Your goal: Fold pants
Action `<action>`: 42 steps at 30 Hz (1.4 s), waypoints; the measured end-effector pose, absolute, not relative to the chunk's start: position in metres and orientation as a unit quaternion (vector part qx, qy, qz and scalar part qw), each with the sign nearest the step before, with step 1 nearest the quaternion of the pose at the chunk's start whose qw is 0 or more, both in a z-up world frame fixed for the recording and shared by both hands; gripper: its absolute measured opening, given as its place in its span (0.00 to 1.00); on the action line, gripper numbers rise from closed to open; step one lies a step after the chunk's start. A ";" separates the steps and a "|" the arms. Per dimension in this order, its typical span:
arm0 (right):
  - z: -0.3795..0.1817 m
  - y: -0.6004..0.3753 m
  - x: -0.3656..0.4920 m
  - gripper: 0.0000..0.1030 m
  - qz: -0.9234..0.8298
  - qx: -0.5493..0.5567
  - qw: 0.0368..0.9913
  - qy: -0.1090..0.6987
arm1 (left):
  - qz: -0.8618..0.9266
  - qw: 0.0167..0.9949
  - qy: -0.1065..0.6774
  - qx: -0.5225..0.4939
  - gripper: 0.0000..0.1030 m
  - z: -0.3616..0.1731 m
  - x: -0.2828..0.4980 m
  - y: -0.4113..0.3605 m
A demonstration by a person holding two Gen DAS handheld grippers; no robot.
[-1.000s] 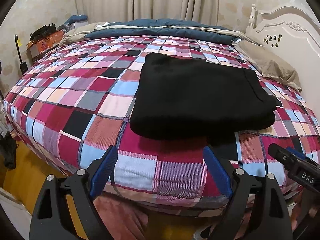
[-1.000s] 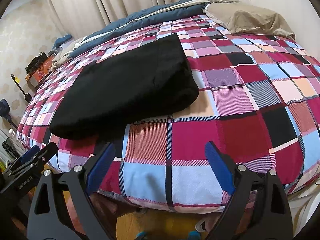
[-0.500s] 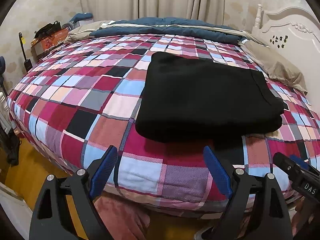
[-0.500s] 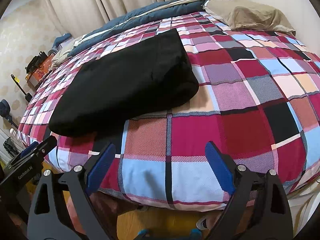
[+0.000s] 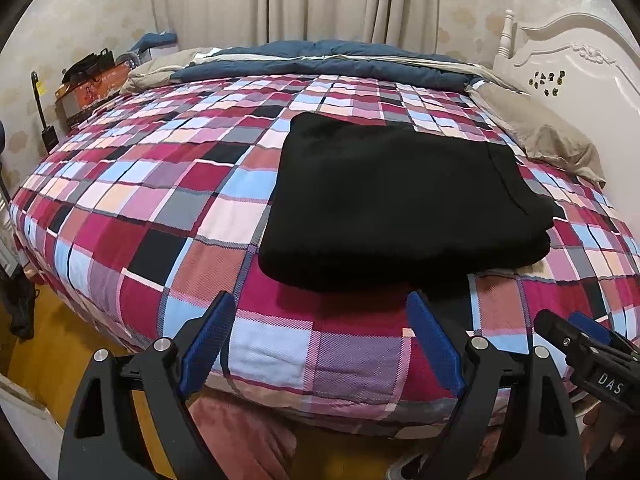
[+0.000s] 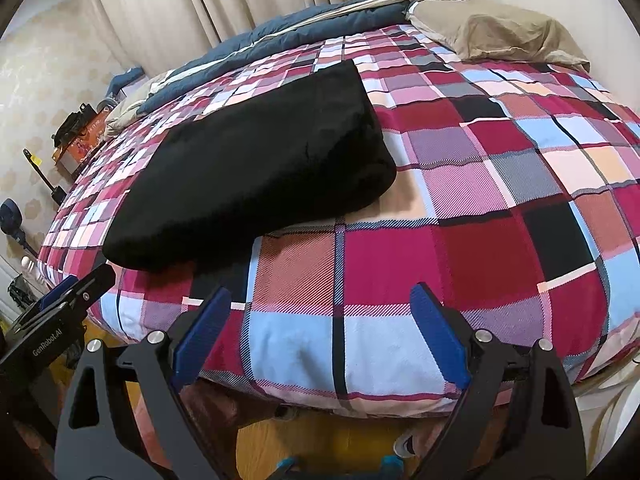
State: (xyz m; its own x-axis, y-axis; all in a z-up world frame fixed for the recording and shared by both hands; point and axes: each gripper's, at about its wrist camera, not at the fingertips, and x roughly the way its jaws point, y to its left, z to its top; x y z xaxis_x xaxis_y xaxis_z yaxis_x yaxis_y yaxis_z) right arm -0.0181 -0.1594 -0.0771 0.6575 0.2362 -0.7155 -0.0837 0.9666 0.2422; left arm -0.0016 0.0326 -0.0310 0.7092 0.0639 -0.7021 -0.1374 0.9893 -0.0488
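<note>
Black pants (image 5: 396,200) lie folded into a thick rectangle on the plaid bedspread (image 5: 152,208), near the bed's front edge. In the right wrist view the same pants (image 6: 256,176) sit to the upper left. My left gripper (image 5: 320,320) hovers in front of the bed edge, open, with nothing between its blue pads. My right gripper (image 6: 324,312) is likewise open and empty, held off the bed edge to the right of the pants. Each gripper shows at the side of the other's view: the right gripper (image 5: 588,356), the left gripper (image 6: 60,304).
A rolled blue duvet (image 5: 328,60) and a beige pillow (image 5: 540,136) lie at the far side, by the white headboard (image 5: 580,64). Curtains hang behind. Boxes and clutter (image 5: 92,80) stand left of the bed. Wooden floor (image 5: 48,344) lies below the front edge.
Both views have shifted slightly, so the bed and pants sit a little differently in frame. The pants lie unmoved and both grippers stay open.
</note>
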 end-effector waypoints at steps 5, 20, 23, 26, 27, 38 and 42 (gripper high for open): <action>-0.076 -0.159 -0.021 0.88 0.090 0.094 0.905 0.404 | 0.051 0.926 0.371 -0.044 0.84 -0.026 -0.005 0.028; -0.071 -0.161 -0.028 0.88 0.096 0.097 0.904 0.404 | 0.040 0.929 0.366 -0.046 0.84 -0.020 -0.011 0.022; -0.071 -0.161 -0.028 0.88 0.096 0.097 0.904 0.405 | 0.038 0.929 0.365 -0.046 0.84 -0.020 -0.012 0.021; -0.071 -0.161 -0.028 0.88 0.096 0.096 0.903 0.407 | 0.037 0.929 0.365 -0.046 0.84 -0.019 -0.012 0.021; -0.071 -0.161 -0.028 0.88 0.096 0.096 0.903 0.407 | 0.036 0.929 0.365 -0.047 0.84 -0.019 -0.012 0.021; -0.078 -0.164 -0.023 0.88 0.097 0.095 0.900 0.415 | 0.028 0.932 0.359 -0.054 0.86 -0.017 -0.006 0.023; -0.085 -0.165 -0.018 0.88 0.096 0.098 0.896 0.421 | 0.022 0.940 0.334 -0.069 0.88 -0.008 0.002 0.026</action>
State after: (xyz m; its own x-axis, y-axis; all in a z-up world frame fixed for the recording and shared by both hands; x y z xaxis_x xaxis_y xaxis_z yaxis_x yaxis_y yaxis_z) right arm -0.0179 -0.1652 -0.0846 0.6265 0.2541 -0.7368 -0.0888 0.9625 0.2565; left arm 0.0021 0.0255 -0.0081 0.7761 -0.0044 -0.6307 -0.0872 0.9896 -0.1142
